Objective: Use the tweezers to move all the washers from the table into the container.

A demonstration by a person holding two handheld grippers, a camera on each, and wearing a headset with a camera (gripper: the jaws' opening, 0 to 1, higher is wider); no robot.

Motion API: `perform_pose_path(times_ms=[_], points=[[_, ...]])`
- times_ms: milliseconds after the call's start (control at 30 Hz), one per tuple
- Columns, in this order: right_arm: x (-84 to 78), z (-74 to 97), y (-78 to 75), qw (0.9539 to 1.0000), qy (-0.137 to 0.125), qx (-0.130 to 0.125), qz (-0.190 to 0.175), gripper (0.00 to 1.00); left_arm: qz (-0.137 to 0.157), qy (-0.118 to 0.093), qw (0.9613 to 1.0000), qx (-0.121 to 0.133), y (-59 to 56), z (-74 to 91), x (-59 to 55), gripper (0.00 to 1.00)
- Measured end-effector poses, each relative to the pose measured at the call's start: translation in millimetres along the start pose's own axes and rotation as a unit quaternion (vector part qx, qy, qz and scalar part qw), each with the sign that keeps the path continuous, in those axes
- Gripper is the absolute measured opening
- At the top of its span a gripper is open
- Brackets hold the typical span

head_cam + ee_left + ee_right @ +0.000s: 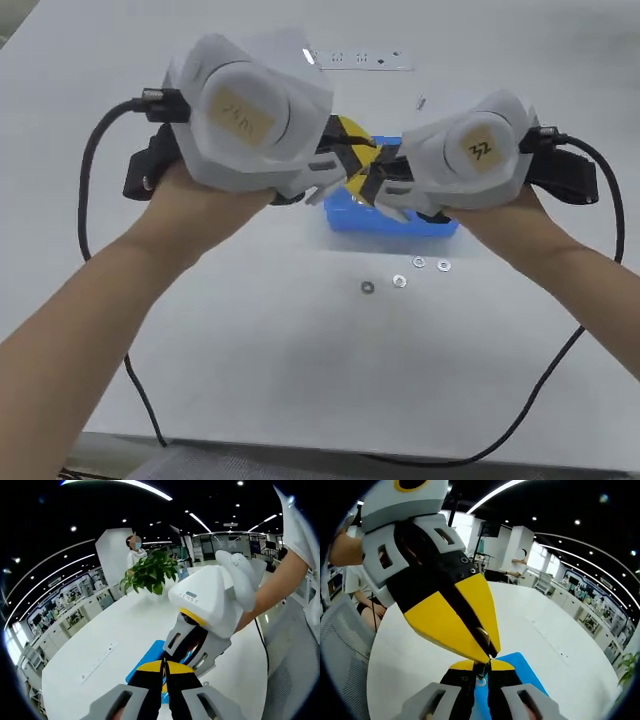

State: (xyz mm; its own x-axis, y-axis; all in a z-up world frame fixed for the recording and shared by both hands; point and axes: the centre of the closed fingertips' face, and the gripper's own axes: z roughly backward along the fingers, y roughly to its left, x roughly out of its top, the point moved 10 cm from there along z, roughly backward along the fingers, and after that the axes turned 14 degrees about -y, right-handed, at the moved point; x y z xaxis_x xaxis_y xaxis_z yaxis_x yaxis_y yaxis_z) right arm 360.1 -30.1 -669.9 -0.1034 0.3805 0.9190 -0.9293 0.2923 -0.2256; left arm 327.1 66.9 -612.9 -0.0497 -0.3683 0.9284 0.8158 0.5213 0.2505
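Right, the left gripper (pixel 340 160) and right gripper (pixel 385 180) meet tip to tip just above the blue container (pixel 390 220), probably to hand over or re-grip the tweezers. Both sets of jaws are pinched almost closed; I can't tell whether tweezers sit between them. Four washers (pixel 400 281) lie loose on the table (pixel 250 330), just in front of the container, none picked up yet.
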Motion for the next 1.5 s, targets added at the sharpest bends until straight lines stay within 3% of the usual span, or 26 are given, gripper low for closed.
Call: perform_pose_path(times_ms=[200, 333, 500, 567, 600, 900, 1100, 1200, 1267, 1500], points=[[-16.4, -11.9, -6.9, 0.9998, 0.012, -0.001, -0.013, 0.04, 0.03, 0.016, 0.9992, 0.022, 5.7, -11.3, -15.5, 0.0], [-27.3, -17.4, -9.4, 0.9993, 0.016, -0.005, -0.034, 0.04, 0.021, 0.026, 0.999, 0.031, 4.9, -16.5, -22.6, 0.0], [-35.9, -22.1, -7.2, 0.999, 0.018, -0.002, -0.041, 0.04, 0.028, 0.035, 0.9981, 0.041, 3.5, -18.2, -28.6, 0.0], [-42.2, -23.6, -5.6, 0.9986, 0.03, 0.004, -0.044, 0.04, 0.035, 0.034, 0.9978, 0.044, 3.5, -17.4, -29.2, 0.0], [-41.7, -23.7, -6.5, 0.999, 0.015, 0.001, -0.042, 0.04, 0.041, 0.031, 0.9976, 0.045, 3.6, -17.1, -29.1, 0.0], [-42.3, -33.4, -11.0, 0.9988, 0.018, 0.015, -0.043, 0.04, 0.045, 0.026, 0.9971, 0.057, 11.8, -12.1, -27.5, 0.0], [-43.8, -38.0, -17.5, 0.9991, 0.017, 0.018, -0.036, 0.04, 0.059, 0.029, 0.9964, 0.054, 17.3, -15.2, -34.0, 0.0], [-46.2, -38.4, -22.0, 0.9988, 0.016, 0.017, -0.043, 0.04, 0.084, 0.029, 0.9946, 0.053, 20.1, -16.1, -37.9, 0.0], [-49.4, -43.2, -28.8, 0.9986, 0.013, 0.019, -0.048, 0.04, 0.086, 0.025, 0.9945, 0.054, 22.2, -17.0, -40.3, 0.0], [-51.3, -46.6, -31.2, 0.9987, 0.018, 0.025, -0.04, 0.05, 0.083, 0.028, 0.9947, 0.055, 25.6, -24.2, -43.4, 0.0]])
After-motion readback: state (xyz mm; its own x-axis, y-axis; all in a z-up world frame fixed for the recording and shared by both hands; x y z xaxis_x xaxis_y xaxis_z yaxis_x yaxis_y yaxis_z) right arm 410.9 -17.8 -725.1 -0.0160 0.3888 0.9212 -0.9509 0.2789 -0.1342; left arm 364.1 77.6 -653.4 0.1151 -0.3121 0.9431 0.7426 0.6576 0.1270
